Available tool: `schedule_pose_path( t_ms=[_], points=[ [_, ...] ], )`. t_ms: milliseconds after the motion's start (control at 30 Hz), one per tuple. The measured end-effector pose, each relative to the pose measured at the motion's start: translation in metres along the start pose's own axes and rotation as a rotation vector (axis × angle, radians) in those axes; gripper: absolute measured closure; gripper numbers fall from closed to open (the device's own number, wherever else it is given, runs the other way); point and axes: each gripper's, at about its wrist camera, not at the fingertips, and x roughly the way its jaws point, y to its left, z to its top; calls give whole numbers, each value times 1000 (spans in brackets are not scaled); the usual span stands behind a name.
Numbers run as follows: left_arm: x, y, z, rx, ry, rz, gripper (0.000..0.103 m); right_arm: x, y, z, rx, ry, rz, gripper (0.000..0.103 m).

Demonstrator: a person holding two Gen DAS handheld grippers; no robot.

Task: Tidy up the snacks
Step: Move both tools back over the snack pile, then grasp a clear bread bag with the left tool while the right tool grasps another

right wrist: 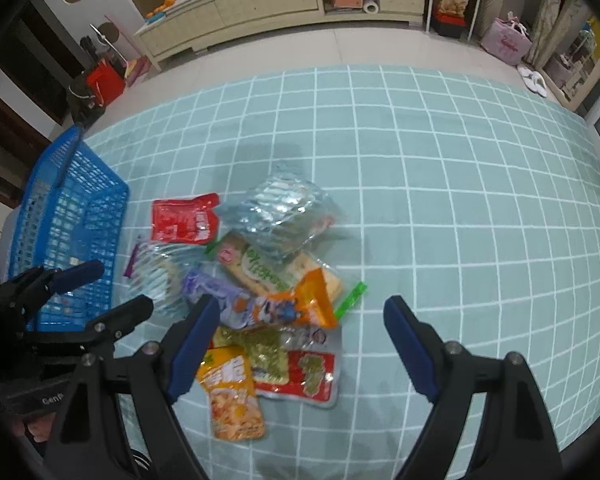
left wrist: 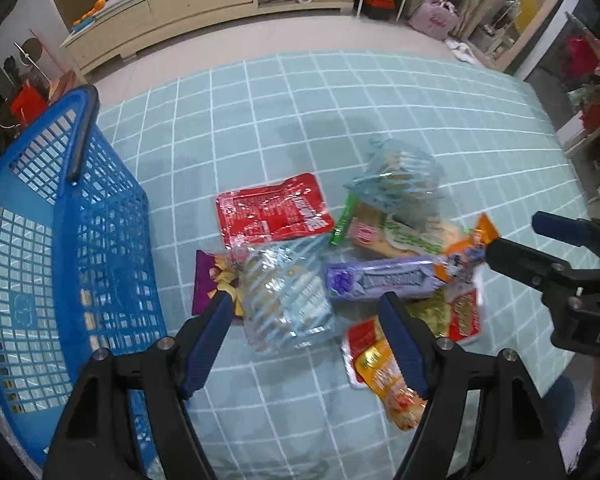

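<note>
- your left gripper (left wrist: 306,346) hangs with its fingers apart, empty, over a clear striped snack bag (left wrist: 286,304) lying between the tips.
- your right gripper (right wrist: 300,350) is spread wide too, holding nothing; the snack pile (right wrist: 260,300) sits by its left finger.
- the blue basket (left wrist: 60,264) stands just left of your left fingers on the teal grid mat (right wrist: 460,200).

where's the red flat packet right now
The red flat packet lies on the teal grid cloth at the pile's far left edge, between the blue basket and the clear striped bag; in the right wrist view it sits beside the basket too.
</note>
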Motion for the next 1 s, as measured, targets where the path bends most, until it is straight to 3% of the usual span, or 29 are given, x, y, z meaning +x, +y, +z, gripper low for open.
schedule_pose_path(
  t_ms=[167, 533, 733, 1000],
  points=[
    [21, 2, 3, 5, 32, 59, 30, 13, 1, 4, -29, 13, 5, 16],
    [50, 10, 7, -7, 67, 75, 30, 35, 5, 16, -109, 41, 3, 16],
    [61, 19, 5, -54, 68, 11, 47, 49, 9, 26, -185, 51, 40, 16],
    [48, 14, 5, -44, 21, 26, 52, 63, 19, 48, -273, 71, 68, 16]
  ],
)
